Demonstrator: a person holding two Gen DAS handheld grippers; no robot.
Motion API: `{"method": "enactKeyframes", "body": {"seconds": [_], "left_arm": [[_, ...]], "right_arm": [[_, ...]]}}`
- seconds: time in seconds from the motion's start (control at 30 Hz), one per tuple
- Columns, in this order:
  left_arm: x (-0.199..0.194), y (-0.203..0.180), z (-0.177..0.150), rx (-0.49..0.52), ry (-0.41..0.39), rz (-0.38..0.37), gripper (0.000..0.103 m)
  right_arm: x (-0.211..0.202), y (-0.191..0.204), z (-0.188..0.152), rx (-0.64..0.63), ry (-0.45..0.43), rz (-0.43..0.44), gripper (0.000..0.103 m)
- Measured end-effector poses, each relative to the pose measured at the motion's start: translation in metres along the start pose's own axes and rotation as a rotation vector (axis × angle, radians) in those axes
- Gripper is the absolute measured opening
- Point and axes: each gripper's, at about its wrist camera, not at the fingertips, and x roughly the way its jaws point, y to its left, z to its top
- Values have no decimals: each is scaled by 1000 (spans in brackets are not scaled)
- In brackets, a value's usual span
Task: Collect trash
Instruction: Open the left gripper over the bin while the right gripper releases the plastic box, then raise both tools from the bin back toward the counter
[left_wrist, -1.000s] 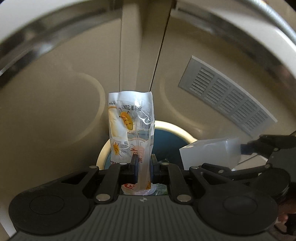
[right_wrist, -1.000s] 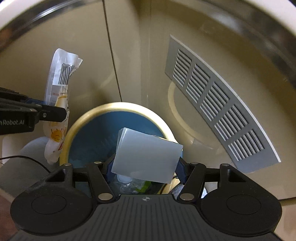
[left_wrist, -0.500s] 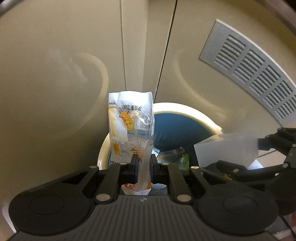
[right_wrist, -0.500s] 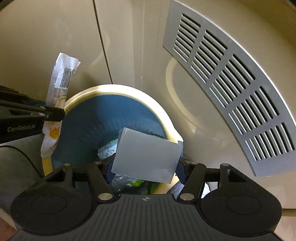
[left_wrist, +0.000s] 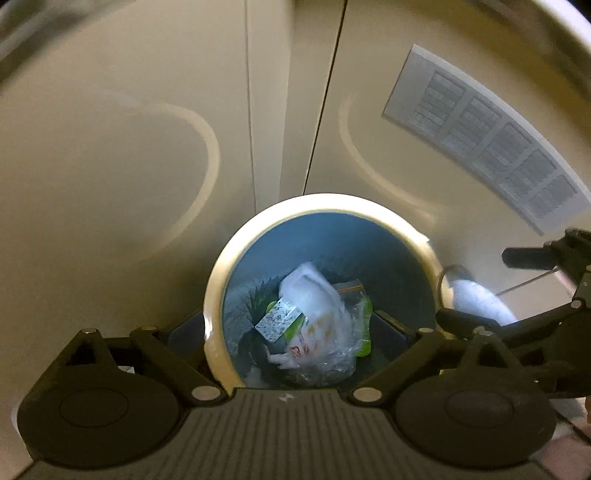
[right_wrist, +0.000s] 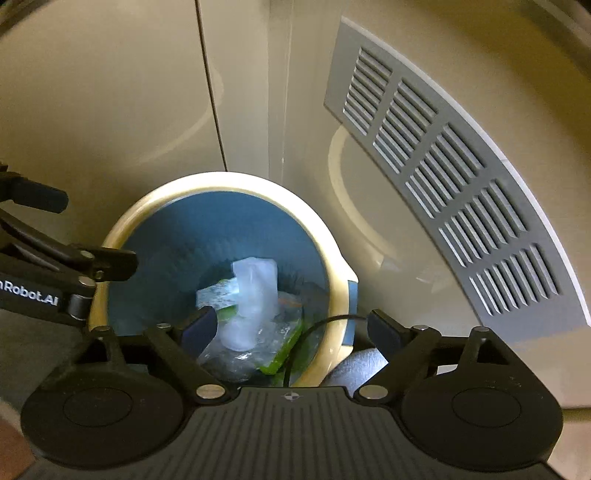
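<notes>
Blue bin (left_wrist: 388, 251) w/ wrappers (left_wrist: 317, 317), pale box (right_wrist: 255, 284) inside.

The left gripper (left_wrist: 293, 332) is matt black plastic. Its near body is a ribbed grey-black plate with a small round mark in the middle of the far edge. On each side sits a big round housing with a flat disc on it. Angled link bars go from there to the fingers, joined with silver rivets. The finger pads (left_wrist: 188, 330) are dark blue. The right gripper (right_wrist: 291, 326) has the same build, with blue pads (right_wrist: 201, 325). White letters "Robot.AI" show on the side of the left gripper. A thin black cable (right_wrist: 314, 332) curves near the right gripper.
</notes>
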Motion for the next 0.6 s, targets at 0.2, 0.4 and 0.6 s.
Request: {"method": "enactKeyframes", "body": {"seconds": [0.2, 0.4, 0.6], "left_arm": [[-58, 3, -26, -69, -77, 18, 103], [-82, 14, -48, -162, -96, 52, 103], [-104, 10, -54, -170, -152, 63, 103]], "right_arm": [[-62, 3, -10, 25, -96, 73, 92], [-91, 12, -37, -10, -136, 82, 95], [-103, 14, -53, -19, -158, 51, 95]]}}
